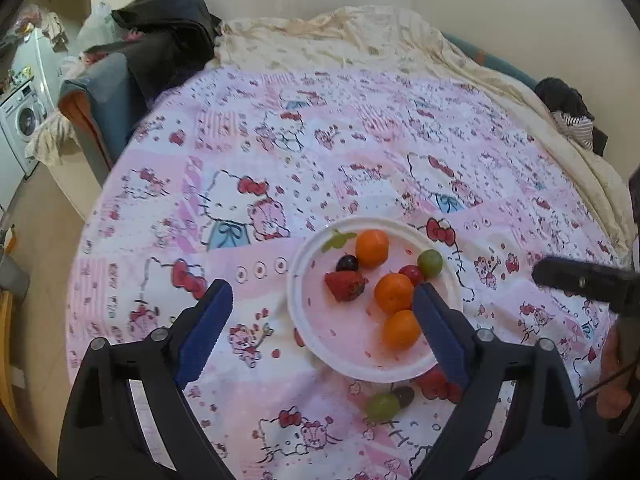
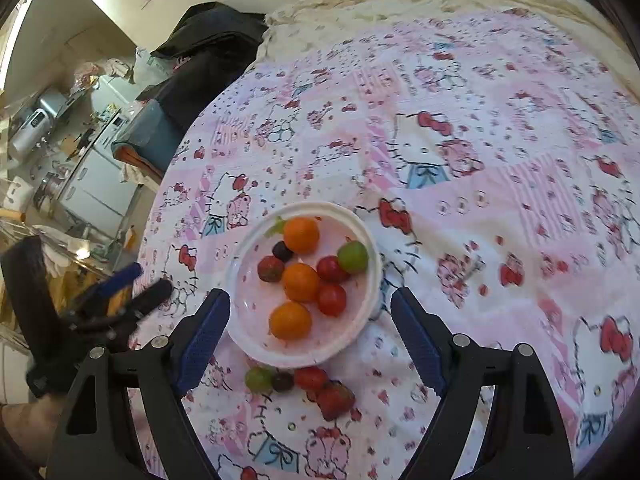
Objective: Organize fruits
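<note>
The white plate sits on the Hello Kitty cloth that covers the bed, directly ahead of both my claws. On it lie three oranges, two cherry tomatoes, a green grape, a dark grape, a strawberry and a green leaf at the far rim. In the left wrist view, my own right-hand finger covers part of the plate, so only one tomato shows there.

Off the plate, just beside its near rim, a second group lies on the cloth: a green grape, a dark grape, a cherry tomato and a strawberry. In the left wrist view this group is half hidden behind the same finger.

My left claw stands wide apart and holds nothing. My right claw is likewise spread wide and empty; the plate shows between its fingers but neither pad touches it.

The far bed edge carries a cream sheet and dark clothing. A washing machine at the left frame edge is cut off. The kitchen clutter in the right wrist view is too blurred to identify.
</note>
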A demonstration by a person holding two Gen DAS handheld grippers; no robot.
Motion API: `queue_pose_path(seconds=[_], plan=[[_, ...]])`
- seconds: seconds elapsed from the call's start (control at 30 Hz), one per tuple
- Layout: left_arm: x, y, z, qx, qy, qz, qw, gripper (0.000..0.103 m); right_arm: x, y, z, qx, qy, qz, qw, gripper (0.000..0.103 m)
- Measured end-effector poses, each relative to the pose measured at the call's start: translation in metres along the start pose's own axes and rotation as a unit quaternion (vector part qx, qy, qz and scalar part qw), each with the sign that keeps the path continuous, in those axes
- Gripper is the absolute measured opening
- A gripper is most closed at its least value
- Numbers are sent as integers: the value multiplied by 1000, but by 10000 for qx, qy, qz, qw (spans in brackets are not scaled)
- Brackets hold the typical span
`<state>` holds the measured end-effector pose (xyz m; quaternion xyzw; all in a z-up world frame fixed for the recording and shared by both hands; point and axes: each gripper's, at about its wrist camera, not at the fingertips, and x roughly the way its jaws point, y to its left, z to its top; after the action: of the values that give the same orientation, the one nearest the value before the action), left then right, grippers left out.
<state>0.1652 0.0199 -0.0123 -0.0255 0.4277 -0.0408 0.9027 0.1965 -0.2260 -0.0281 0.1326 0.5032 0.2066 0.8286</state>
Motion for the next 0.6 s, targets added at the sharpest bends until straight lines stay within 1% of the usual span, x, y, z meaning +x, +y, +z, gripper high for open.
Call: queue_pose_path(seconds=[0.07,0.1,0.13,0.2,0.27,0.4,0.6], plan=[[-8,5,-1,-74,-31,-7,10000,90,-4,2,-8,-29,50,77,10000,85],[-12,7,-2,-141,-43,-11,9999,89,-6,3,-11,-49,54,46,10000,85],[-15,9,-3,-195,-46,-21,9998,89,-9,4,-17,-61,-2,-80,9999,85],[-22,11,-7,-279,-50,-23,9996,89,-15,3,-24,6,-62,-89,9999,85],[-27,11,-13,-297,-64,10,9995,89,-19,1,-32,156,-101,-37,9998,85],[-37,9,-25,-245,-100,114,9996,89,-26,-1,-46,274,-159,-163,9994,85],[-39,19,-41,-412,69,190,9989,89,-31,-7,-64,563,-261,-388,9973,85]])
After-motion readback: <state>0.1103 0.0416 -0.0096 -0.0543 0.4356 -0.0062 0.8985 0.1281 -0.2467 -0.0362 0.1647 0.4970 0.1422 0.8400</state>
